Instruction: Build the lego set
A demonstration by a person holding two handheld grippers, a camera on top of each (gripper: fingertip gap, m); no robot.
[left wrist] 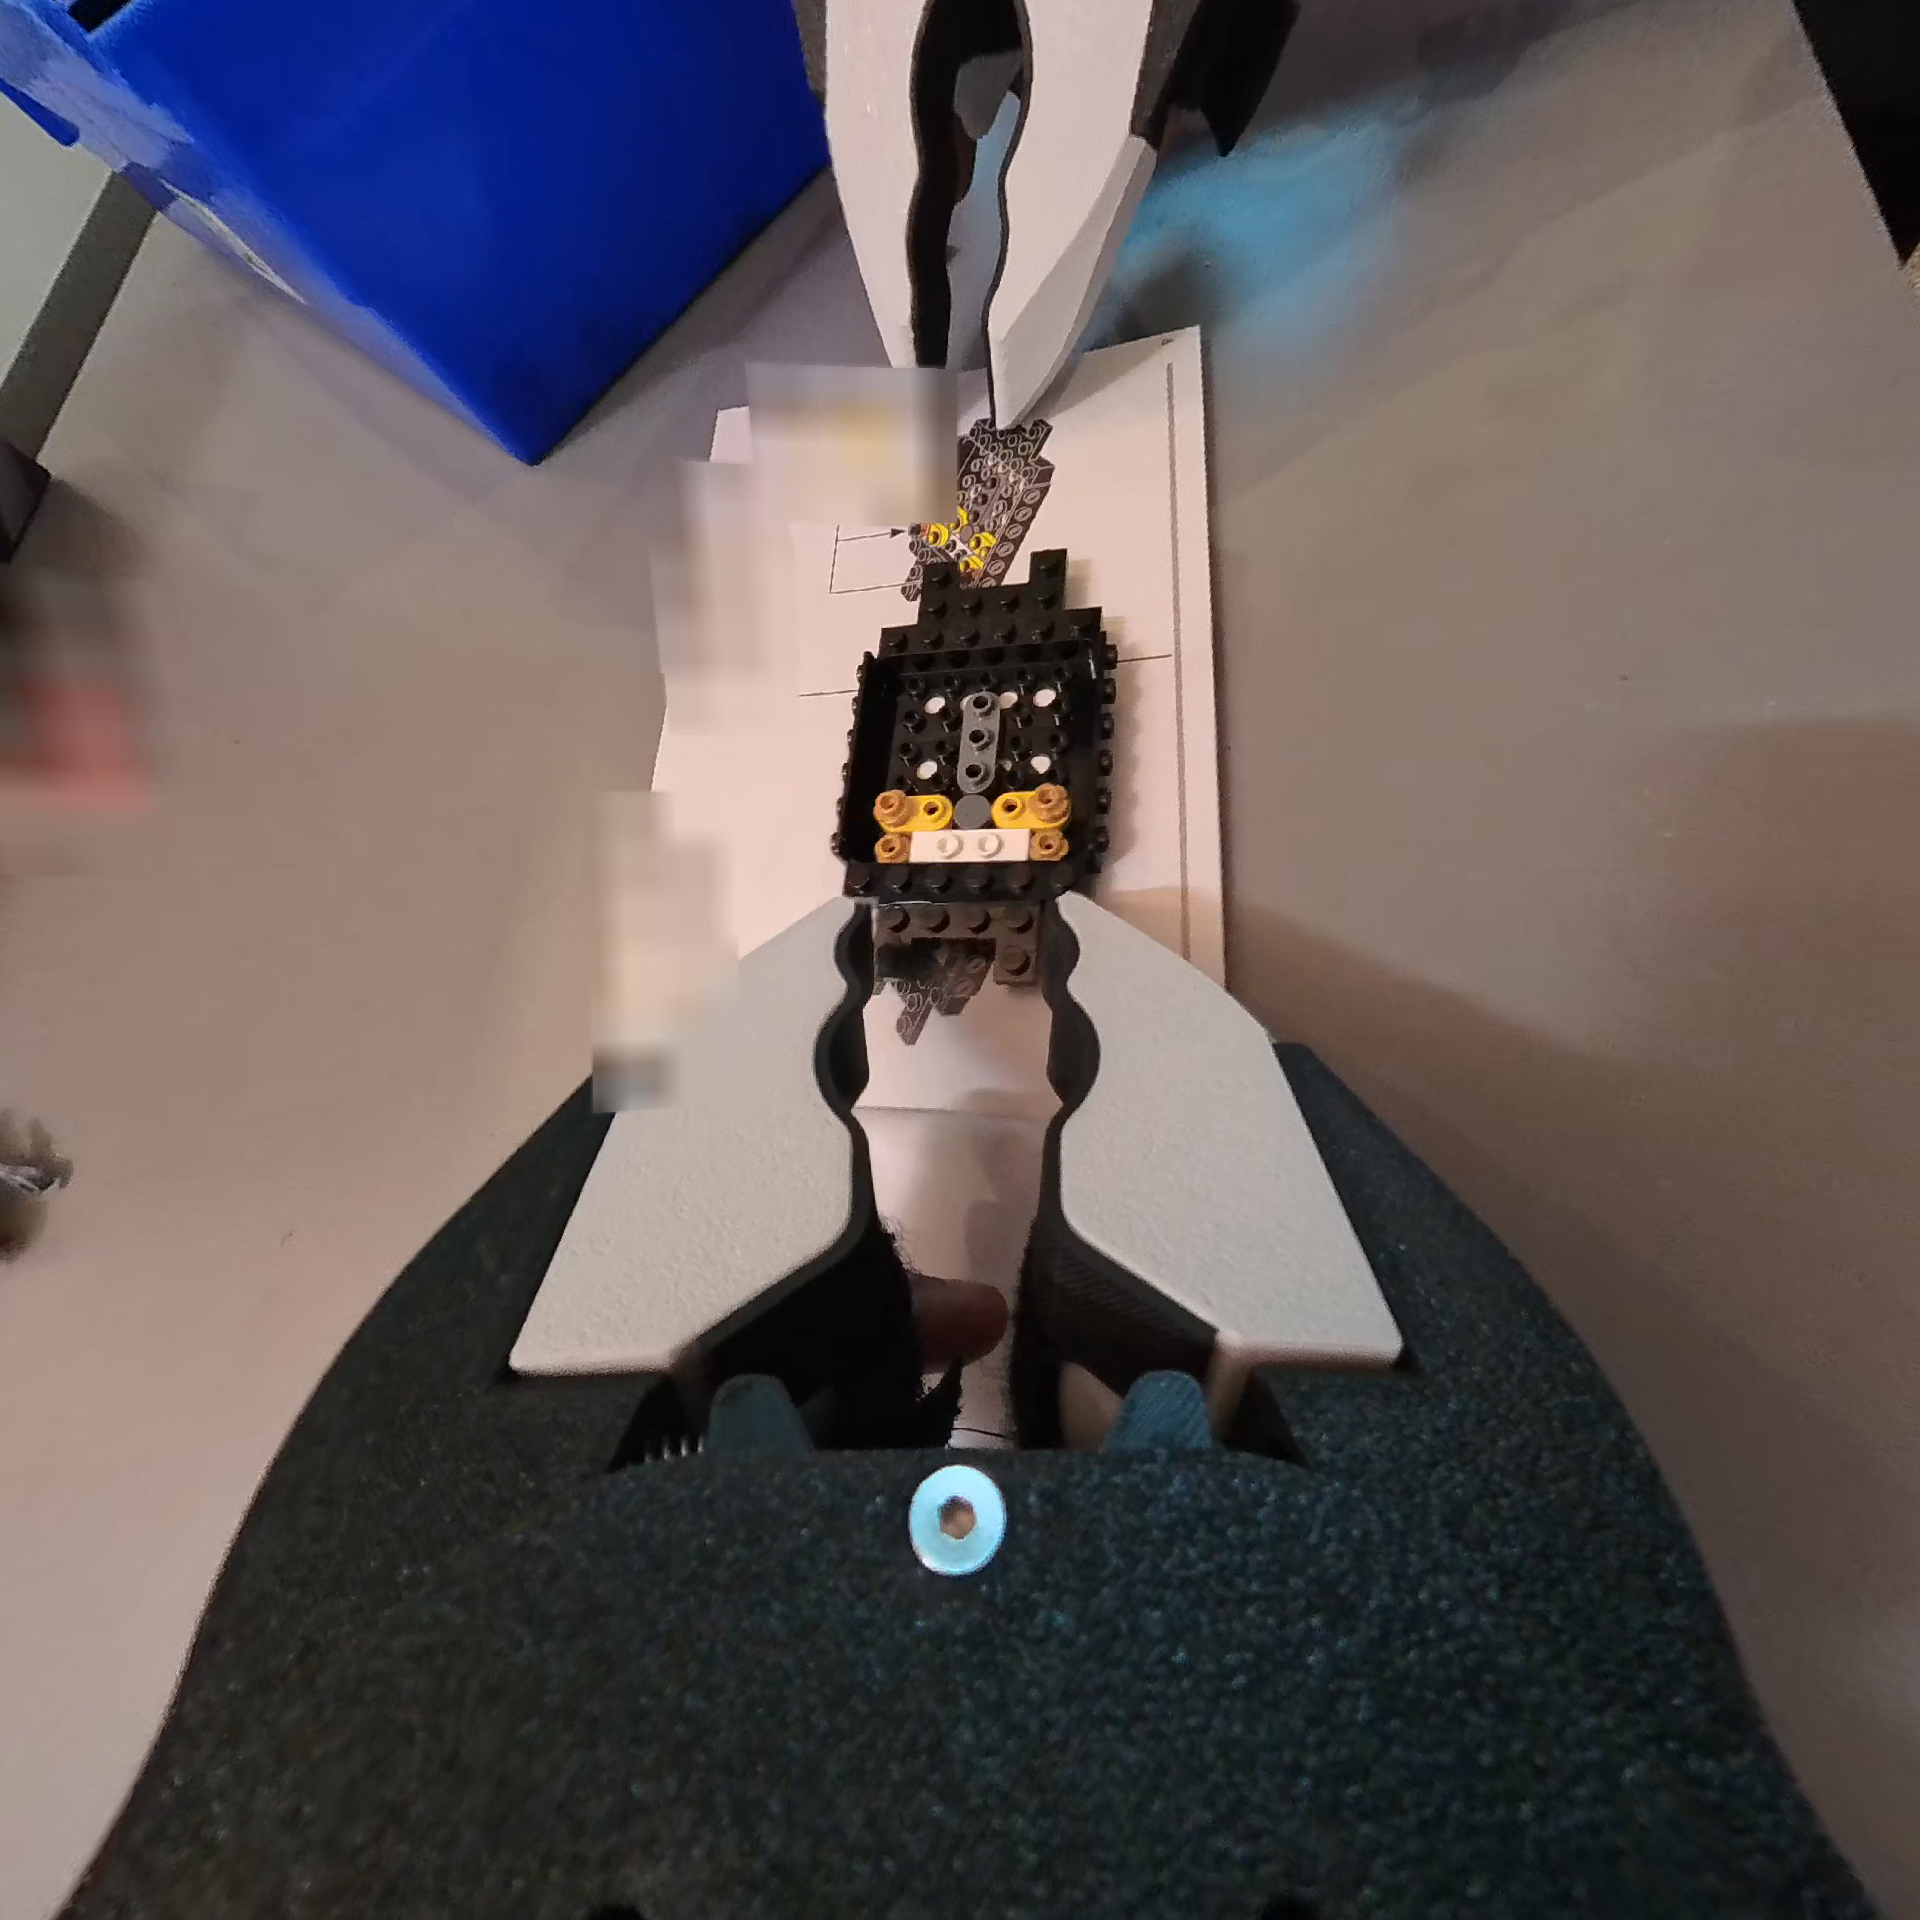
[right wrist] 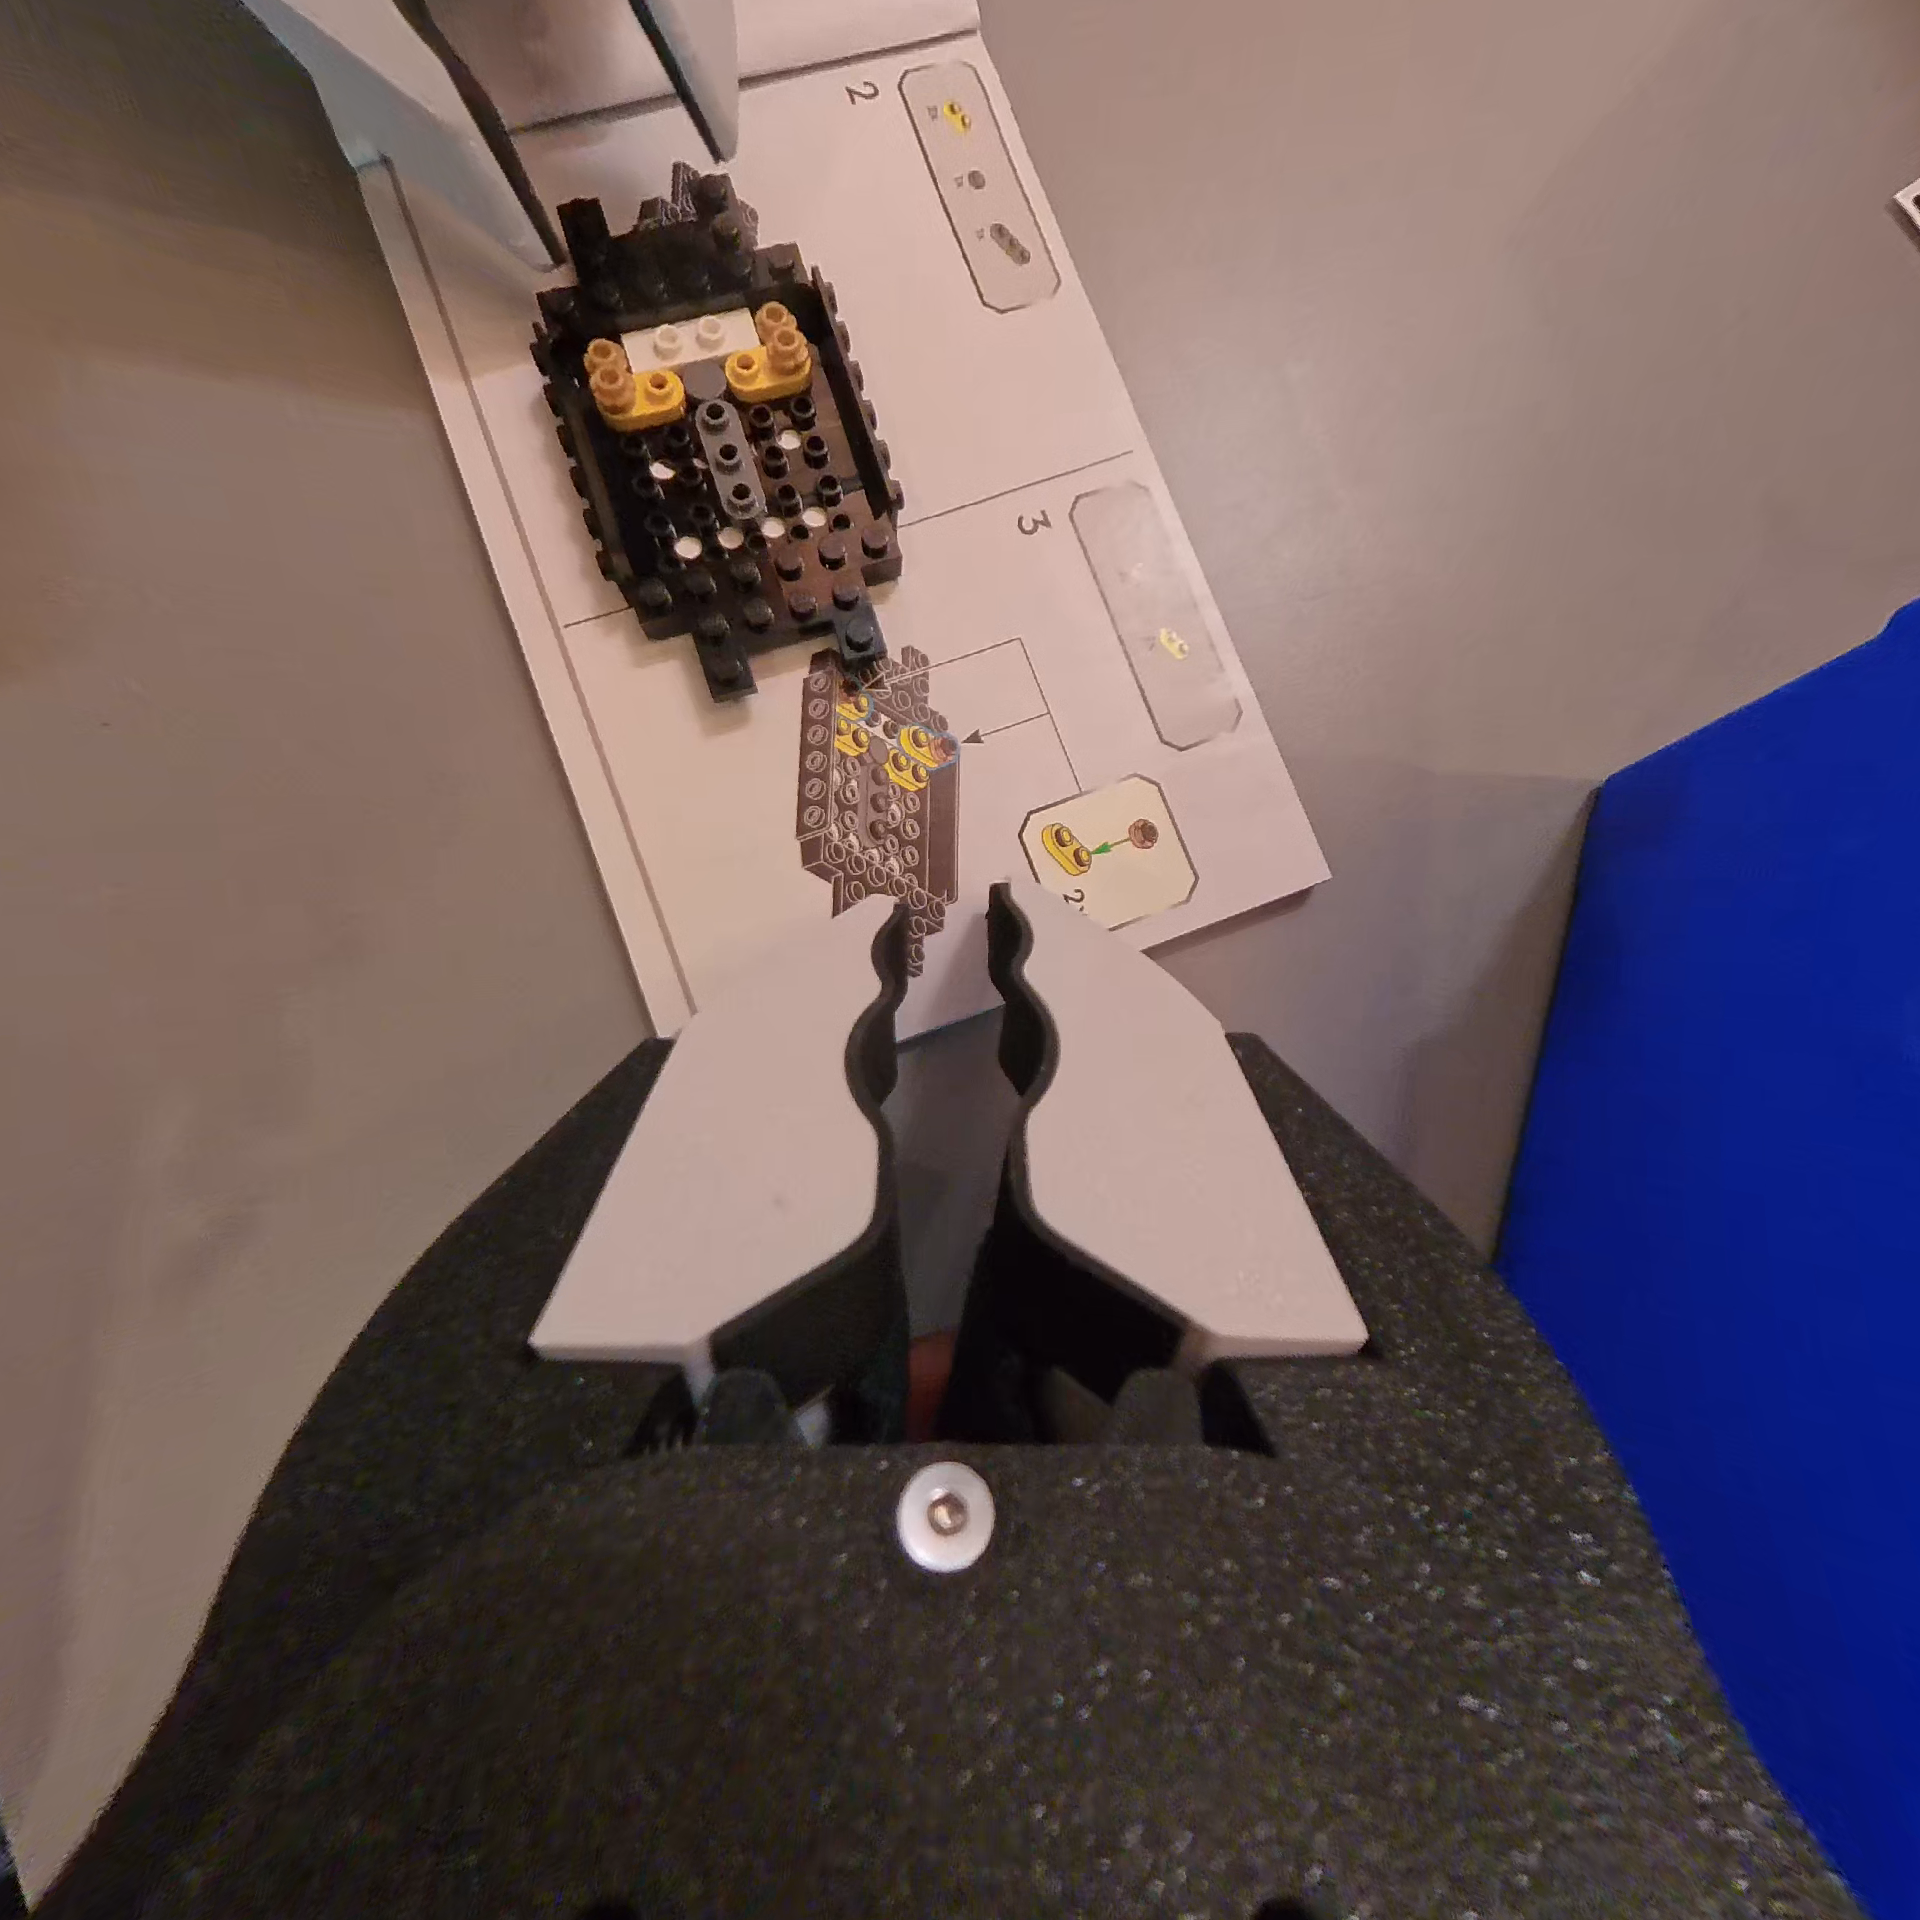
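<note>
Two grippers face each other across a black brick model [left wrist: 977, 769] lying on an instruction sheet [right wrist: 1039, 416]. My left gripper [left wrist: 956, 925] clamps the model's near end, fingers pressing both sides. My right gripper [right wrist: 940, 914] hovers at its far end, jaws slightly parted, empty. Blue bin [left wrist: 416, 187] stands far left.

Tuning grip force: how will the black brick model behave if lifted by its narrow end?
Probably stiff, light: the model is small plates locked together. Small gold studs look apt to pop off. Lies flat on the sheet, so likely slides, not tips.
</note>
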